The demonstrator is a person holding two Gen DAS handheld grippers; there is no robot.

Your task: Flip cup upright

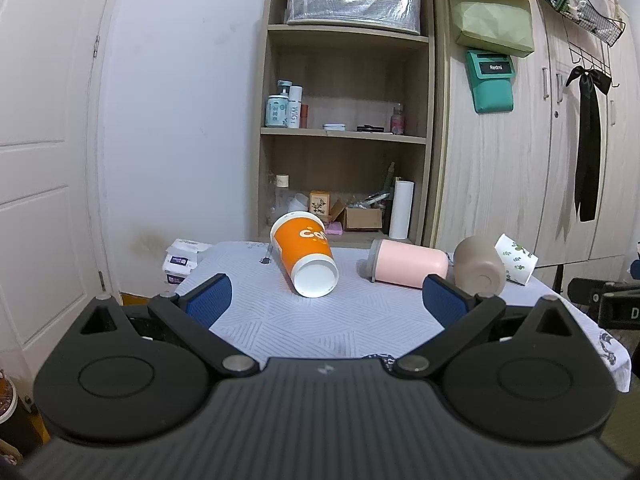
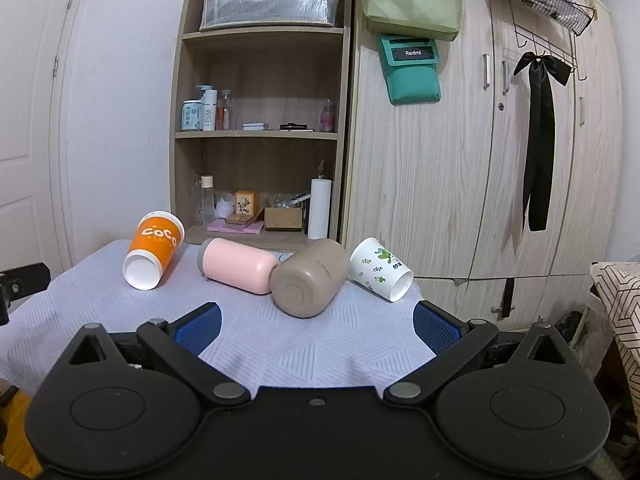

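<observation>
Blue-padded, both grippers gape wide and hold nothing: the left gripper (image 1: 327,300) and right gripper (image 2: 317,326) sit low in their frames over the white tablecloth (image 2: 280,344). Four cups lie on their sides across mid-frame, left to right: orange cup (image 2: 154,250), pink cup (image 2: 238,266), brown cup (image 2: 310,278), leaf-print cup (image 2: 380,268). Behind stands one shelf (image 2: 260,132).
</observation>
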